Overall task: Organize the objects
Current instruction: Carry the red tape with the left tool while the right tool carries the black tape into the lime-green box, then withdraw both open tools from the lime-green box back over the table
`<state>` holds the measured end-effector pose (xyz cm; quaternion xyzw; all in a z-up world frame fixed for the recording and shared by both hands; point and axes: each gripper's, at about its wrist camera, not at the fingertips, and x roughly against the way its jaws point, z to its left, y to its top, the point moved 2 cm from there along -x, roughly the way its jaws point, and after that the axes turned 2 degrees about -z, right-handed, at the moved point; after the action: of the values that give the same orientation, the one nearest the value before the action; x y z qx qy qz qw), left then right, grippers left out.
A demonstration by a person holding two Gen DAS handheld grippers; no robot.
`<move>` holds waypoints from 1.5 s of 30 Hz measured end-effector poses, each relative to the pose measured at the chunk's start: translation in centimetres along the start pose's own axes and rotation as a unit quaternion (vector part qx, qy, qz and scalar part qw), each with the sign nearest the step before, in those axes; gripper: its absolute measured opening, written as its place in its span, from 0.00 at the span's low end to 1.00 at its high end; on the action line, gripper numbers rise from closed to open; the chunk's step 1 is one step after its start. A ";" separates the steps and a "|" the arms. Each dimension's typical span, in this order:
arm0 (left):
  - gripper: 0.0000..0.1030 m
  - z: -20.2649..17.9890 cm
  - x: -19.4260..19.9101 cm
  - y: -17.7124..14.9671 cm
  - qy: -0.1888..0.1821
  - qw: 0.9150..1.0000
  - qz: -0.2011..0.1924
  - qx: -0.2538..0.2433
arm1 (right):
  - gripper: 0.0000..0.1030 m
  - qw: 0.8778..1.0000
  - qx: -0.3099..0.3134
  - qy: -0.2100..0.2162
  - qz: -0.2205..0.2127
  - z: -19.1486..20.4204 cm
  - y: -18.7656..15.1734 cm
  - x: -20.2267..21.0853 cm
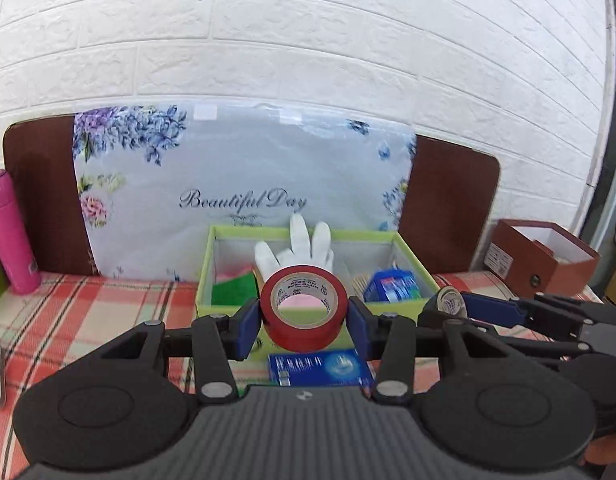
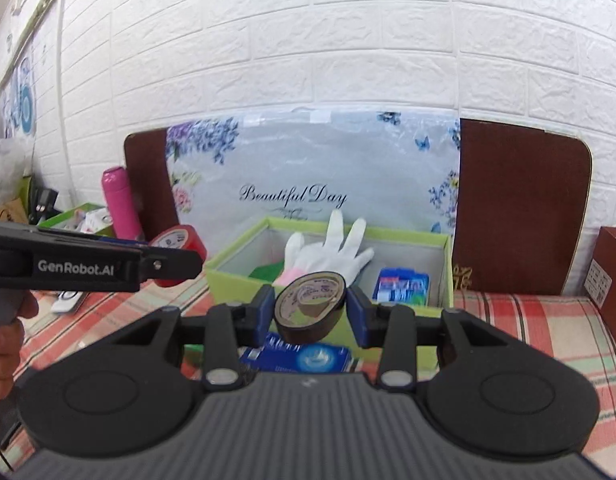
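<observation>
The left gripper (image 1: 303, 322) has its two blue pads pressed on the sides of a red tape roll (image 1: 303, 308), so the jaws stand about half open around it. The roll is up in the air and tips back a little, so its hole shows. The right gripper (image 2: 311, 310) pinches a dark brown tape roll (image 2: 310, 305) the same way, with the jaws closer together because this roll is smaller.

In the left wrist view, the right gripper is at 3 o'clock from the red roll, near it. If the two hands drift together, the grippers could bump and knock a roll loose.

At 12 o'clock, just past both rolls, is the green box (image 1: 205, 264). A white glove (image 1: 303, 248) sticks up in the middle of it, with green paper (image 1: 233, 288) at 9 o'clock from the glove and a blue packet (image 1: 392, 284) at 3 o'clock. A roll dropped on the glove may not sit flat and could roll away. A roll carried too low could hit the front wall of the box and push it.

A blue card pack (image 1: 322, 368) lies on the checked cloth (image 1: 87, 300) at 6 o'clock, under the rolls. A slipped roll would land there and might roll off.

A pink bottle (image 1: 11, 232) stands far off at 9 o'clock, and a brown box (image 1: 542, 256) at 3 o'clock.
</observation>
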<state>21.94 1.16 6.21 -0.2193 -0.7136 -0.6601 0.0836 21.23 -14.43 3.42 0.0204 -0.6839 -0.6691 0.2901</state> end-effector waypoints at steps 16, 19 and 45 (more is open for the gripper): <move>0.48 4.3 -11.7 2.1 0.040 0.998 0.047 0.004 | 0.38 1.000 0.003 -0.025 0.017 -3.3 0.6 -11.8; 0.50 5.1 -12.7 2.0 0.044 0.998 0.044 0.019 | 0.39 0.999 0.011 -0.024 0.026 -3.6 0.0 -13.4; 0.94 2.7 -1.1 2.2 0.109 0.994 0.006 -0.001 | 1.00 0.999 -0.032 -0.009 -0.037 -1.9 0.5 -3.6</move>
<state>24.34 3.64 7.47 -0.1505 -0.6979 -0.6805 0.1650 25.21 -14.64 2.44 0.0300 -0.6633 -0.7014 0.2592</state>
